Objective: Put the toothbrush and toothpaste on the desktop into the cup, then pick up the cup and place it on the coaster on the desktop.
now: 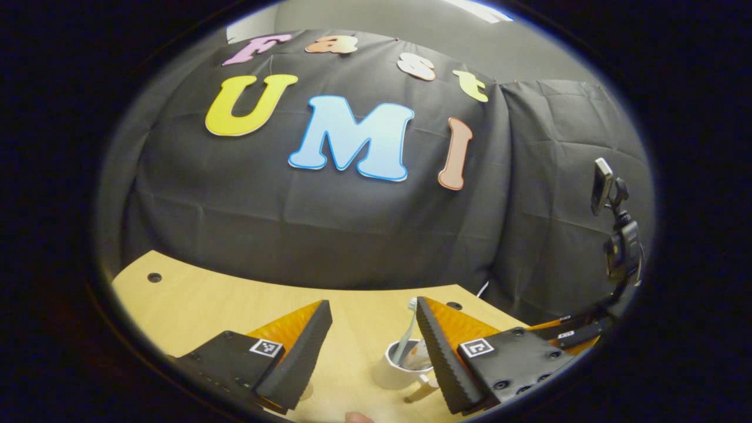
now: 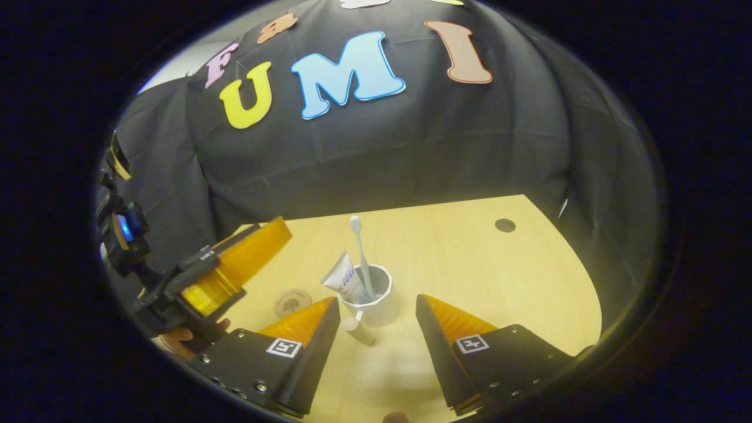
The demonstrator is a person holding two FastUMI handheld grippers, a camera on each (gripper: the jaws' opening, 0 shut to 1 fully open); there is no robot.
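Wooden desktop (image 2: 470, 258), toothbrush (image 2: 359, 252) upright in cup (image 2: 376, 302), toothpaste (image 2: 343, 279) seemingly tilted, both grippers' fingers apart.

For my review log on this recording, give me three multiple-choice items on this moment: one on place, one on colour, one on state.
1. Where is the toothbrush?
A. flat on the desk
B. standing in the cup
C. on the coaster

2. What colour is the cup?
A. white
B. blue
C. red

3. How is the right gripper?
A. shut on the cup
B. shut on the toothbrush
C. open

Answers:
1 B: in the right gripper view it stands in the cup beside the toothpaste.
2 A: its rim and wall show white.
3 C: its fingers stand apart, pressing on nothing, with the cup just beyond them and the coaster bare.
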